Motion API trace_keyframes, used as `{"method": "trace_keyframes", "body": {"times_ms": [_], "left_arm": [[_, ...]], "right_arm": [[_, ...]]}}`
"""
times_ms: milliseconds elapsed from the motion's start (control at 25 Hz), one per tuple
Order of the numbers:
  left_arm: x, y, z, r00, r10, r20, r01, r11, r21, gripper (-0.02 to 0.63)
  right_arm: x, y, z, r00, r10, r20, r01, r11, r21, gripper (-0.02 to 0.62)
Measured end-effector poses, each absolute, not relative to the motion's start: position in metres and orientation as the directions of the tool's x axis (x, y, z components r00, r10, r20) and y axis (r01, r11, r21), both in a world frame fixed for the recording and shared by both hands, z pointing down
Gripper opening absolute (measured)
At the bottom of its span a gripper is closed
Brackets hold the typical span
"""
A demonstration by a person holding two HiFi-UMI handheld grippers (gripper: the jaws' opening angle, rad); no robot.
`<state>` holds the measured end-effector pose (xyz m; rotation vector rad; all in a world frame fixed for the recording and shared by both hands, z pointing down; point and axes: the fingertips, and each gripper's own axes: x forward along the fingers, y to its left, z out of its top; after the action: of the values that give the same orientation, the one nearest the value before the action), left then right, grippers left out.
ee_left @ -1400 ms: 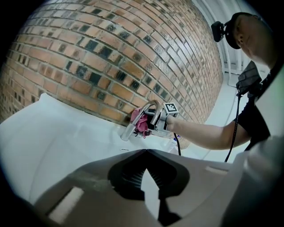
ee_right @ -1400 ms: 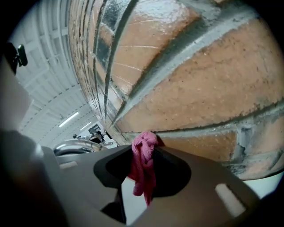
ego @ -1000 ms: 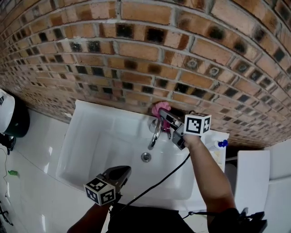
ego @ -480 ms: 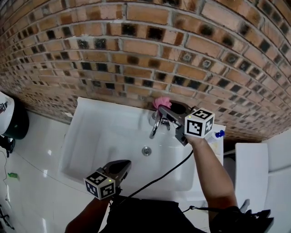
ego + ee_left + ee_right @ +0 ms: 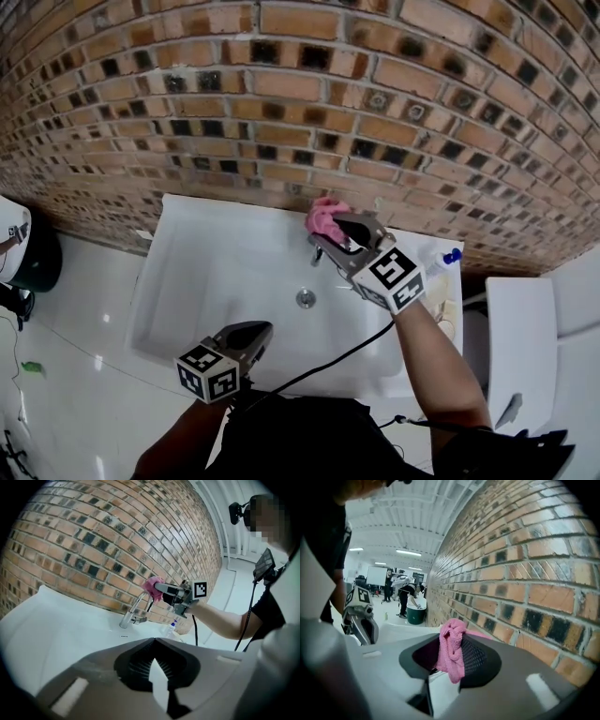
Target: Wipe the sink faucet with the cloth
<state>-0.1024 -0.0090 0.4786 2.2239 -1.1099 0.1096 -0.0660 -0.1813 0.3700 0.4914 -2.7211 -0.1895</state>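
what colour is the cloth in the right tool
Pink. The cloth shows best in the right gripper view, clamped in the right tool.

A brick wall (image 5: 281, 94) backs a blue-capped bottle (image 5: 439, 266), with a dark green bin (image 5: 39, 262) far to its left

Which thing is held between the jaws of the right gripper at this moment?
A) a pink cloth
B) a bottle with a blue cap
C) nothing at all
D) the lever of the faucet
A: the right gripper view shows the pink cloth pinched between the jaws, and the left gripper view shows the right gripper carrying it close to the top of the faucet.
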Motion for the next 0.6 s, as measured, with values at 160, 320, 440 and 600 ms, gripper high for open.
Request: {"method": "trace_keyframes", "body": {"times_ms": [160,320,440,600], "left_arm": [[-0.104,-0.005,0.479,0.648,-0.68,0.344,-0.738,-0.448,0.505,0.006],[-0.106,-0.002,0.479,0.659,-0.669,0.343,-0.731,-0.464,0.5,0.006],[-0.108,0.0,0.478,0.669,-0.658,0.345,-0.725,-0.478,0.496,0.006],[-0.114,0.005,0.479,0.682,-0.64,0.353,-0.718,-0.494,0.49,0.006]], "right_arm": [[-0.067,-0.163,0.376,-0.849,-0.424,0.316,-0.335,0.893,0.299,0.12],[-0.065,-0.145,0.387,-0.836,-0.458,0.302,-0.355,0.872,0.337,0.12],[-0.063,-0.135,0.396,-0.825,-0.47,0.314,-0.365,0.867,0.339,0.12],[-0.063,-0.123,0.407,-0.815,-0.486,0.315,-0.398,0.865,0.305,0.12]]}}
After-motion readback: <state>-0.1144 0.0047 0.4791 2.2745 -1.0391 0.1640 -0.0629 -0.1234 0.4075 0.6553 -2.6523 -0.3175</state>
